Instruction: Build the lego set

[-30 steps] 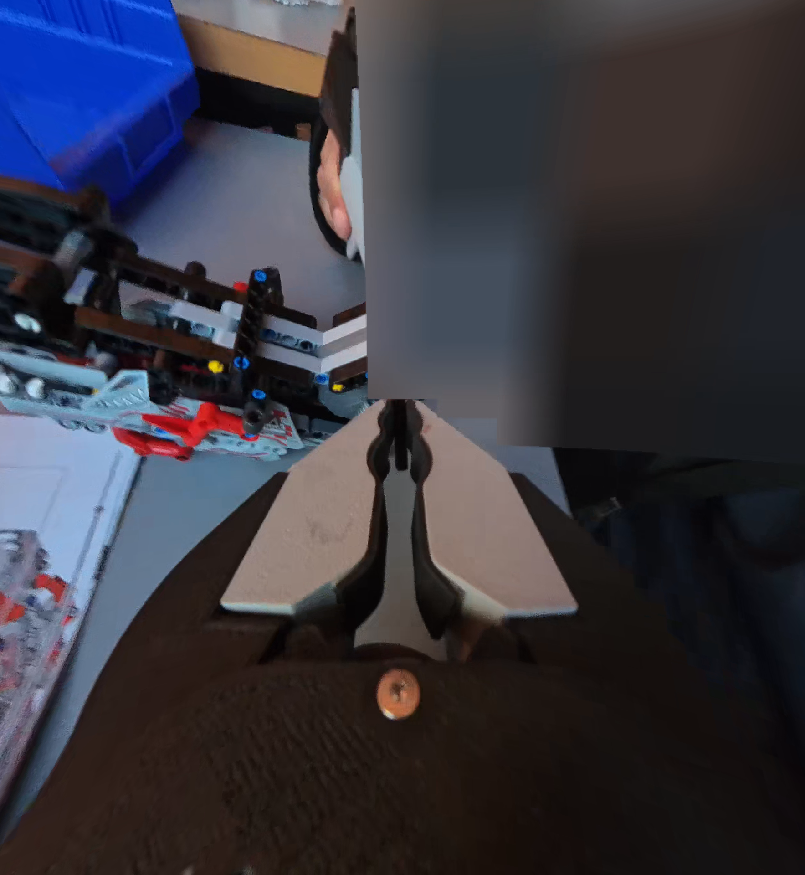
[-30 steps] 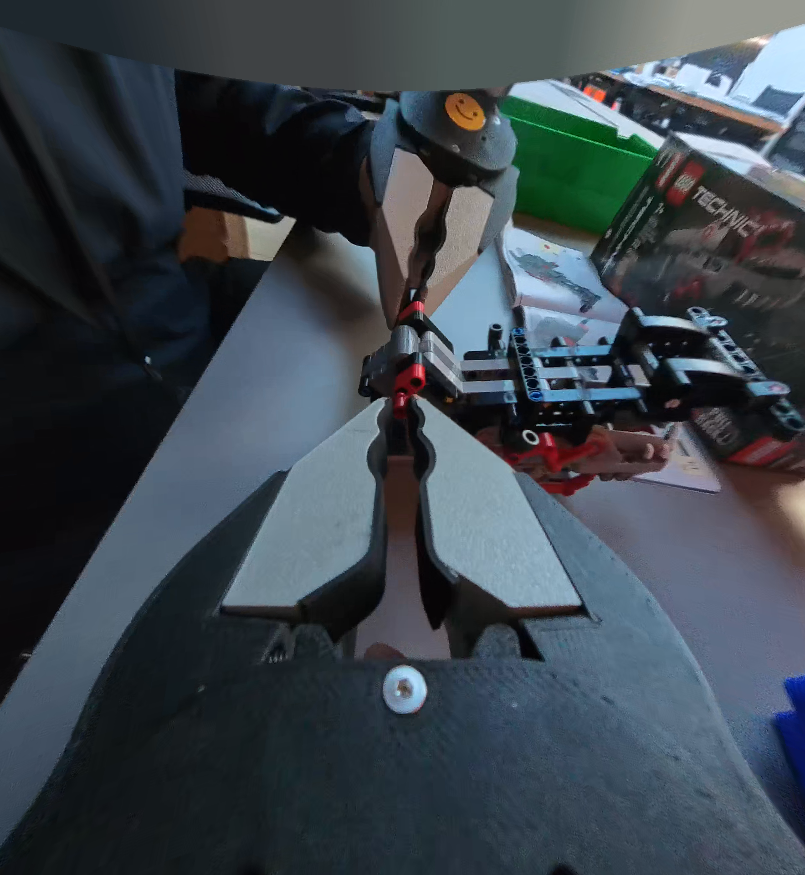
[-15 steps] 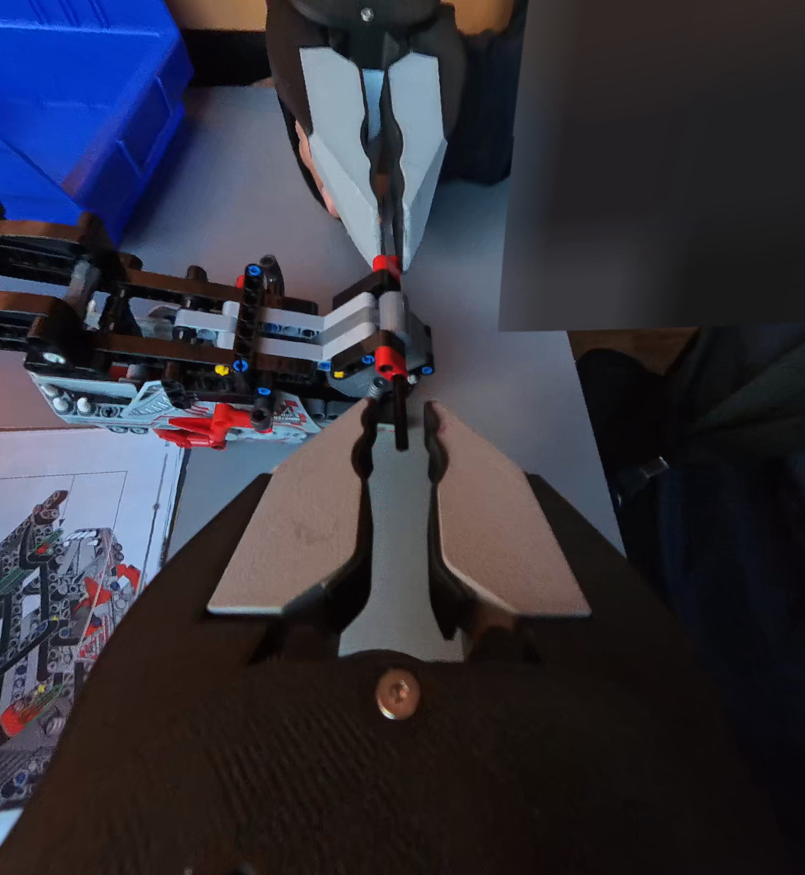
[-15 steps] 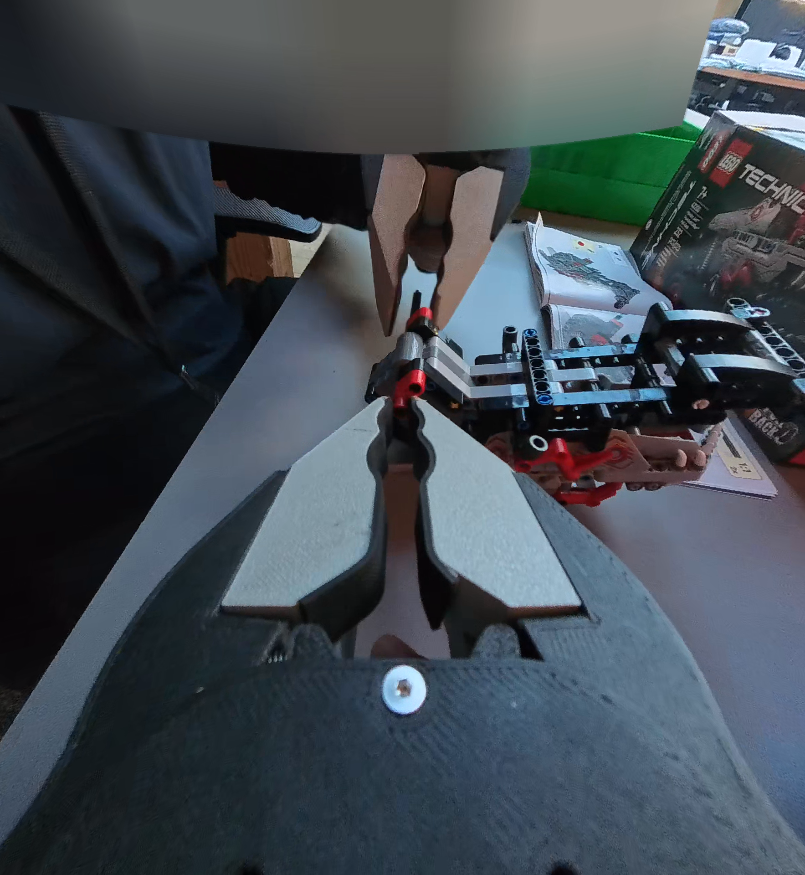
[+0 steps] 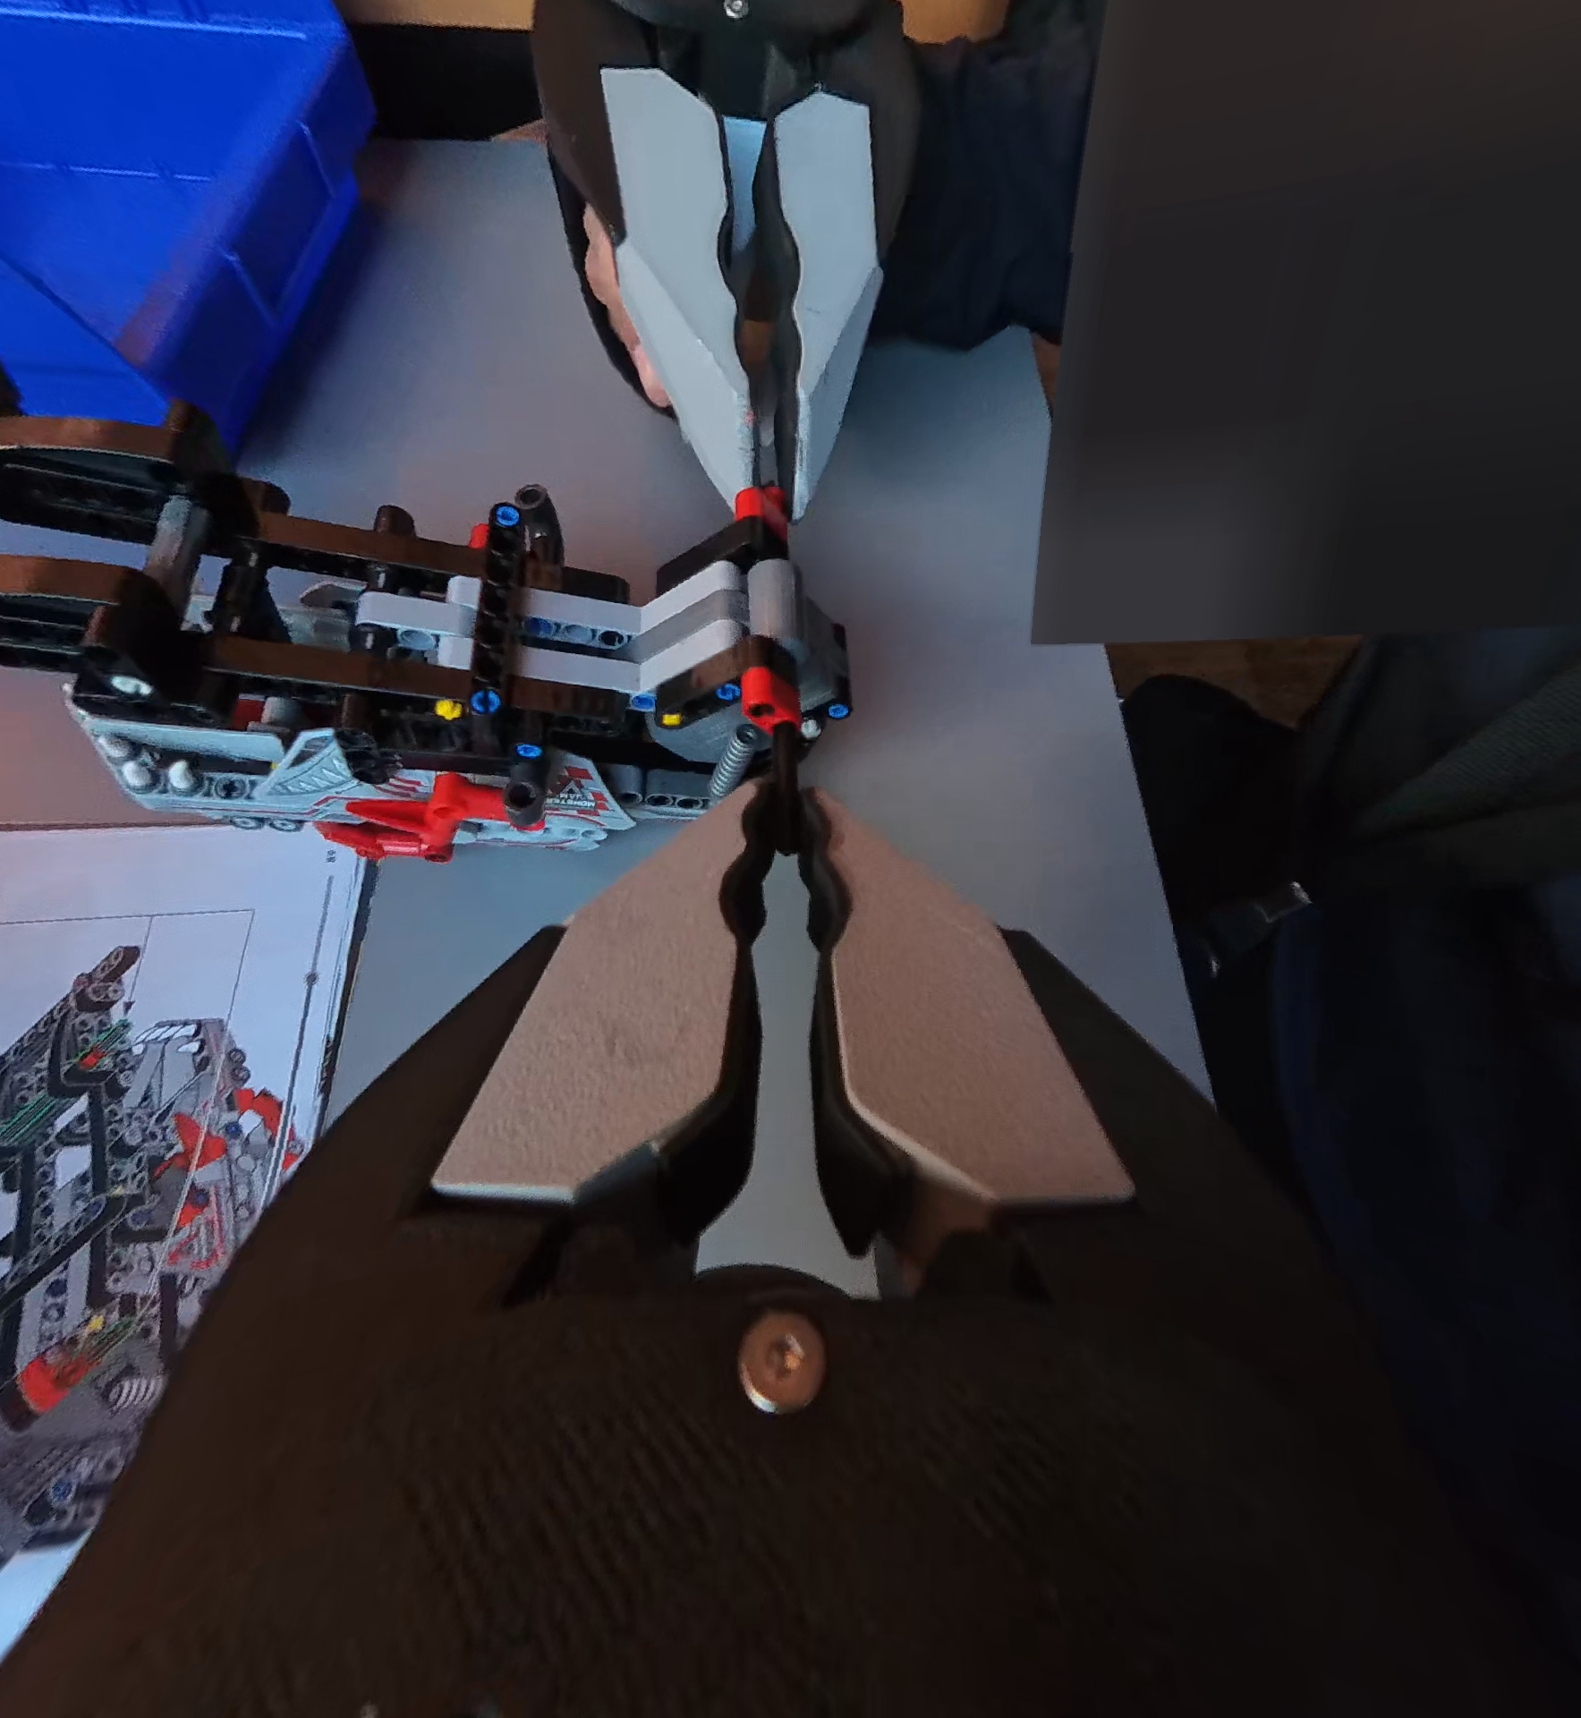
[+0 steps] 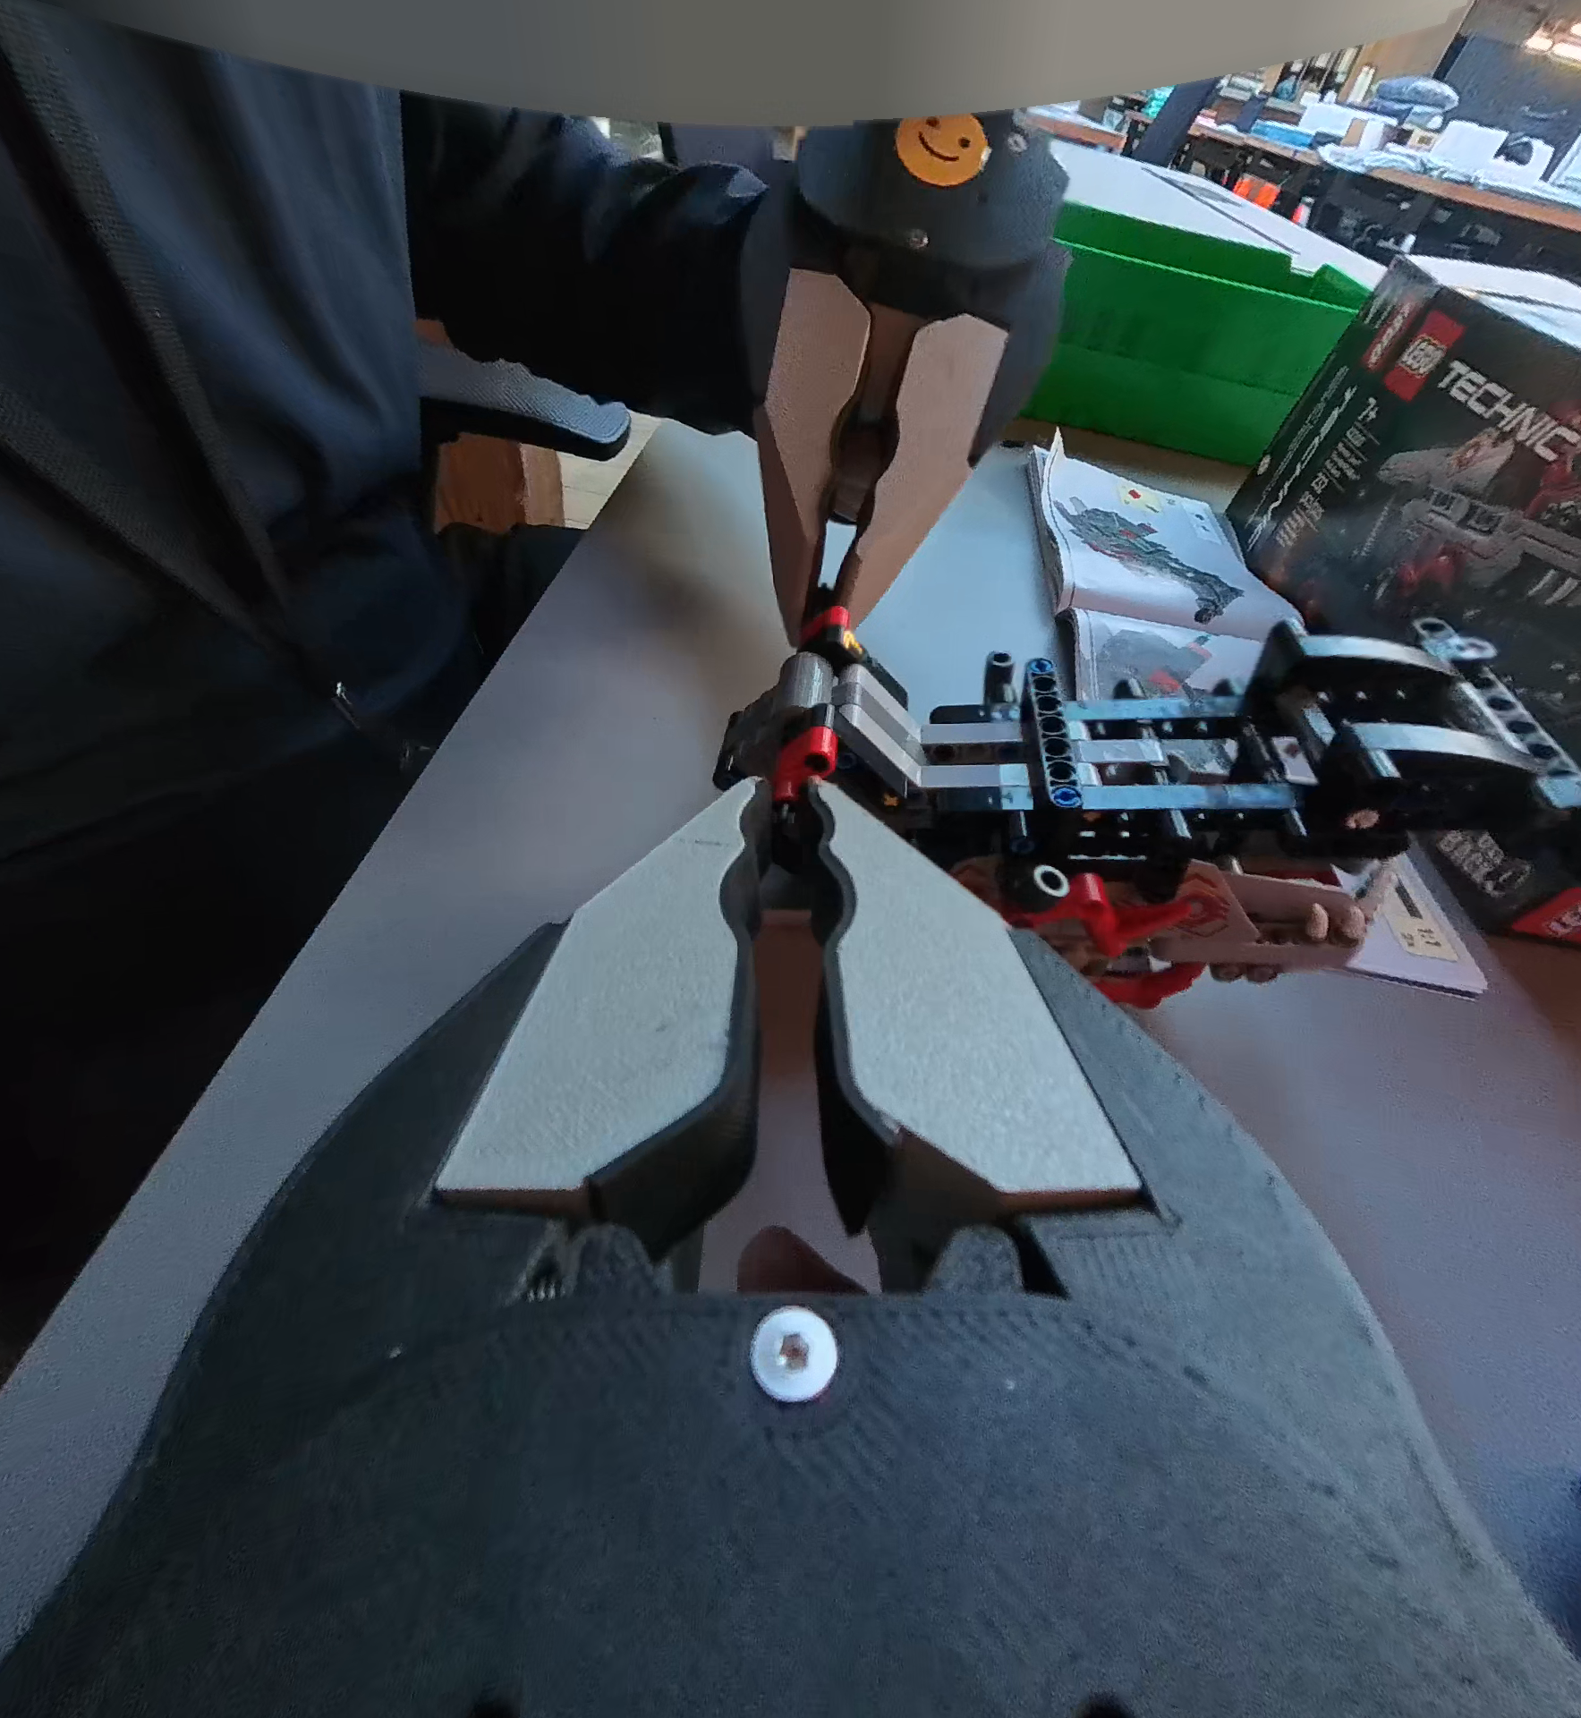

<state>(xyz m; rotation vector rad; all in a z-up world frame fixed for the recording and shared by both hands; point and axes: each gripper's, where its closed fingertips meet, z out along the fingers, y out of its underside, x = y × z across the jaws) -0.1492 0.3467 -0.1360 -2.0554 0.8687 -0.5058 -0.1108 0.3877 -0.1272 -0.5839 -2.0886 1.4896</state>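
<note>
Now that your left gripper, apart half a second ago, has clamped the black axle | right gripper pinches its far end | grey-black Technic chassis spans between tips | both-end seating looks feasible.

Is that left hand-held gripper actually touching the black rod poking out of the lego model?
Touching. The left wrist view shows the left hand-held gripper closed on the black rod, no gap visible.
</note>
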